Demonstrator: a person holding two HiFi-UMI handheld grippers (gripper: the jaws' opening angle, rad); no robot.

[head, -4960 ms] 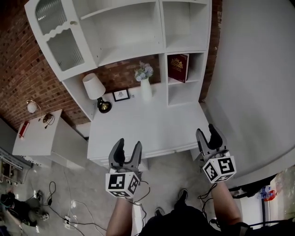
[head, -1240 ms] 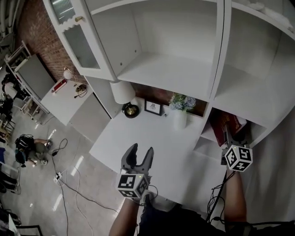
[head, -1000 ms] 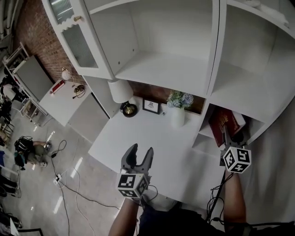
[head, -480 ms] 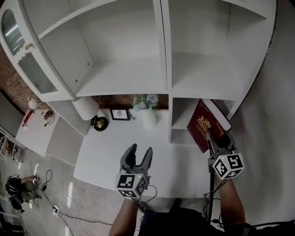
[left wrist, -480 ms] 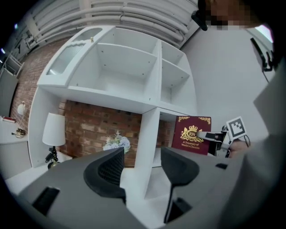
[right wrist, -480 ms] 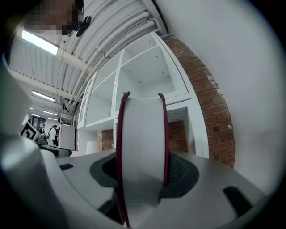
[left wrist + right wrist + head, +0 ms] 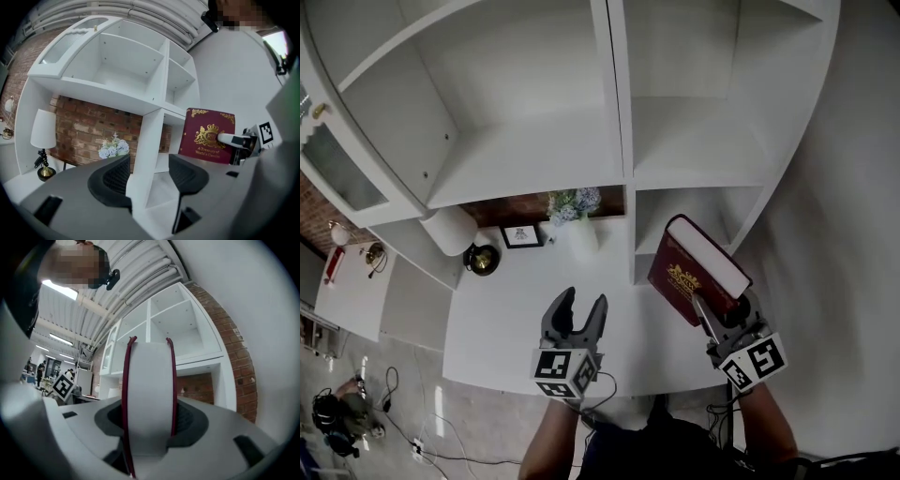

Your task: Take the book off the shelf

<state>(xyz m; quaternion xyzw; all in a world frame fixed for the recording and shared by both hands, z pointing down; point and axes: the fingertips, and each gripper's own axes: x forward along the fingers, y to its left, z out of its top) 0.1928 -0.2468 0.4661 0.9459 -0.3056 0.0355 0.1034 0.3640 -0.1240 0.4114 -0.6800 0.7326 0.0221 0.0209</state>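
Observation:
A dark red book (image 7: 689,277) with a gold crest hangs in the air in front of the white shelf unit (image 7: 619,169), outside its lower right compartment. My right gripper (image 7: 724,317) is shut on the book's lower edge. In the right gripper view the book's white page edge (image 7: 147,394) stands upright between the jaws, both pads against its red covers. The left gripper view shows the book's front cover (image 7: 206,136) at the right. My left gripper (image 7: 576,314) is open and empty over the white desk (image 7: 502,319), left of the book.
On the desk at the back stand a white vase of flowers (image 7: 574,214), a small framed picture (image 7: 522,234) and a lamp with a white shade (image 7: 450,232). A glass cabinet door (image 7: 333,159) is at the upper left. A white wall (image 7: 844,234) runs along the right.
The right gripper has drawn the book out of the lower right compartment toward me and to the left. The left gripper has stayed open over the desk. The head view has swung.

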